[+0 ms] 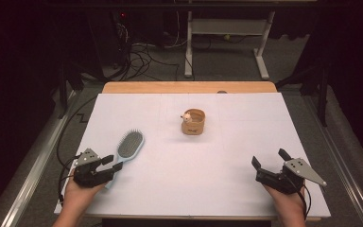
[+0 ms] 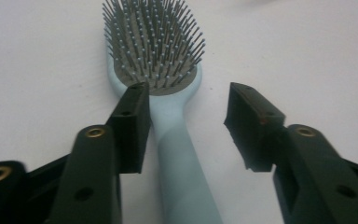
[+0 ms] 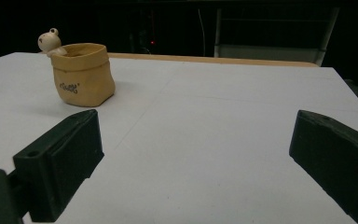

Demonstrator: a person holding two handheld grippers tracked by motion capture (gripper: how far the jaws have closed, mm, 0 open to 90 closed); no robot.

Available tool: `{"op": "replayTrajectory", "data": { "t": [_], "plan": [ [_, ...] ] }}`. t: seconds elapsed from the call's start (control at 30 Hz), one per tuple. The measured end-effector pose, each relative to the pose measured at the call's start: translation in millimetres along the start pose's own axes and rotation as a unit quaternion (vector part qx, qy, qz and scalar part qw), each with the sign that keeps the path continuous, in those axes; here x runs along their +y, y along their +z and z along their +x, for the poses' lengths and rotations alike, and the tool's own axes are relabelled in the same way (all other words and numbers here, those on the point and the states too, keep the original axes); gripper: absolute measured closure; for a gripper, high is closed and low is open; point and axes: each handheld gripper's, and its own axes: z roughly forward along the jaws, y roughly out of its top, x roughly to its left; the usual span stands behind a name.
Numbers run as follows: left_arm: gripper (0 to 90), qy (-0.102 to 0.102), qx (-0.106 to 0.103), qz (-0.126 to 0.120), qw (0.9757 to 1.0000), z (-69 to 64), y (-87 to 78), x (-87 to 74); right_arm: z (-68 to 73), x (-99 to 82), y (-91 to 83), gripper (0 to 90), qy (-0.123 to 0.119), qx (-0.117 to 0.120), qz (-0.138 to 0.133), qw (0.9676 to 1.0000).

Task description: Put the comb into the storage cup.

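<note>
At seven o'clock on the white surface (image 1: 194, 156), my left tongs (image 2: 186, 128) stand half open astride the pale blue plastic hairbrush (image 2: 168, 140), unclamped; right tongs (image 3: 191, 158) wide open, empty. Next, I judge: close on the handle.

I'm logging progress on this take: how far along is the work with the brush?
Nothing looks finished. The brush lies flat on the table, its handle between the left gripper fingers, which stand apart. One touches it; no grip. The right gripper waits open. Lifting and placing, perhaps at the pot, remain.
</note>
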Motion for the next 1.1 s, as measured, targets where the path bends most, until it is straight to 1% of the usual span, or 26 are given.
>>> {"op": "replayTrajectory", "data": {
  "t": [0.17,0.27,0.5,0.53,0.7,0.73,0.8,0.87,0.97,1.0,1.07,1.1],
  "plan": [
    [41.1,-0.005,0.006,-0.005,1.0000,1.7,0.0,-0.5,0.1,0.0,0.0,3.3,0.000,0.000,0.000,1.0000],
    [37.7,-0.001,0.010,-0.007,0.9999,1.8,0.1,-0.8,0.1,-0.1,0.1,3.4,-0.001,0.000,0.000,1.0000],
    [29.8,-0.003,0.012,-0.017,0.9998,2.9,-0.8,-0.4,0.2,0.1,0.1,3.4,-0.001,0.000,0.000,1.0000],
    [27.8,-0.004,0.017,-0.017,0.9997,2.9,-0.9,-0.3,0.2,0.1,0.1,3.4,-0.001,0.000,0.000,1.0000],
    [18.0,-0.010,0.024,-0.021,0.9994,4.0,-0.1,0.2,0.2,0.3,0.0,3.4,-0.002,0.000,0.000,1.0000],
    [15.5,-0.010,0.025,-0.019,0.9995,4.3,0.5,0.4,0.2,0.3,-0.1,3.5,-0.002,0.000,-0.001,1.0000],
    [13.3,-0.011,0.028,-0.015,0.9995,4.8,2.2,0.3,0.2,0.4,-0.2,3.5,-0.002,-0.001,-0.001,1.0000],
    [8.3,-0.011,0.030,-0.013,0.9994,5.8,3.3,0.3,0.1,0.5,-0.3,3.5,-0.002,-0.001,-0.001,1.0000],
    [1.5,-0.013,0.026,-0.013,0.9995,6.9,4.6,1.1,0.2,0.7,-0.3,3.5,-0.002,-0.001,-0.002,1.0000],
    [0.0,-0.013,0.028,-0.015,0.9994,6.5,5.0,1.2,0.1,0.8,-0.3,3.5,-0.002,-0.001,-0.002,1.0000],
    [0.0,-0.008,0.028,-0.018,0.9994,6.1,4.7,2.3,0.1,0.8,-0.3,3.5,-0.002,-0.001,-0.002,1.0000],
    [0.0,-0.008,0.025,-0.020,0.9995,6.1,5.0,3.2,0.2,0.7,-0.2,3.5,-0.002,-0.001,-0.002,1.0000]
  ]
}}
